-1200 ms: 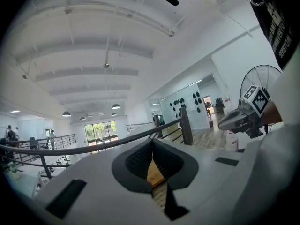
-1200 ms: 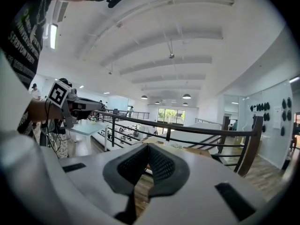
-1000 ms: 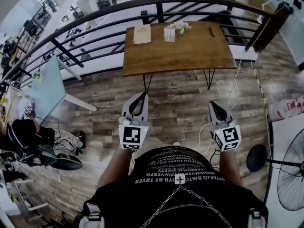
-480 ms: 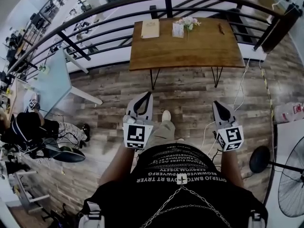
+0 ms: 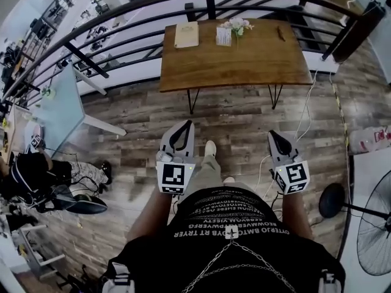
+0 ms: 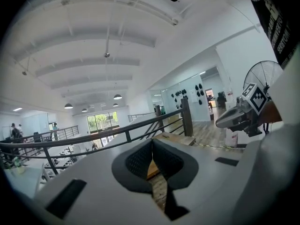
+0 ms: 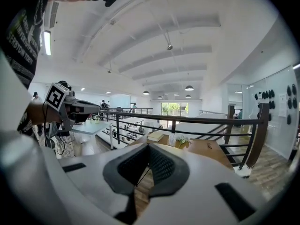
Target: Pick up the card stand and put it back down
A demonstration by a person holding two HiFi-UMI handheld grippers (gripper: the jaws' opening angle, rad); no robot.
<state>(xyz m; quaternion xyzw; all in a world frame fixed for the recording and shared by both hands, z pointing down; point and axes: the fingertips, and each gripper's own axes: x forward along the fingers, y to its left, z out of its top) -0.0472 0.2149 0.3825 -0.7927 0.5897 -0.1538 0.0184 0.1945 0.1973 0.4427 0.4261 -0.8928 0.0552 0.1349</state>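
The card stand (image 5: 223, 36) is a small clear upright holder at the far side of a wooden table (image 5: 244, 63); it also shows in the right gripper view (image 7: 172, 139). Beside it are pale flowers (image 5: 237, 24) and a tan book (image 5: 186, 35). My left gripper (image 5: 182, 127) and right gripper (image 5: 276, 137) are held side by side over the wood floor, well short of the table. Both are shut with nothing in them, as the left gripper (image 6: 151, 147) and the right gripper (image 7: 149, 147) show in their own views.
A dark metal railing (image 5: 122, 18) curves behind the table. A pale glass-topped table (image 5: 58, 112) stands at the left, with a seated person (image 5: 30, 173) near it. A floor fan (image 5: 376, 224) and white cables (image 5: 302, 118) are at the right. A small dark item (image 5: 280, 33) lies on the table.
The view has shifted slightly as the person steps forward; a shoe now shows on the floor between the grippers. Both grippers stay shut and level.
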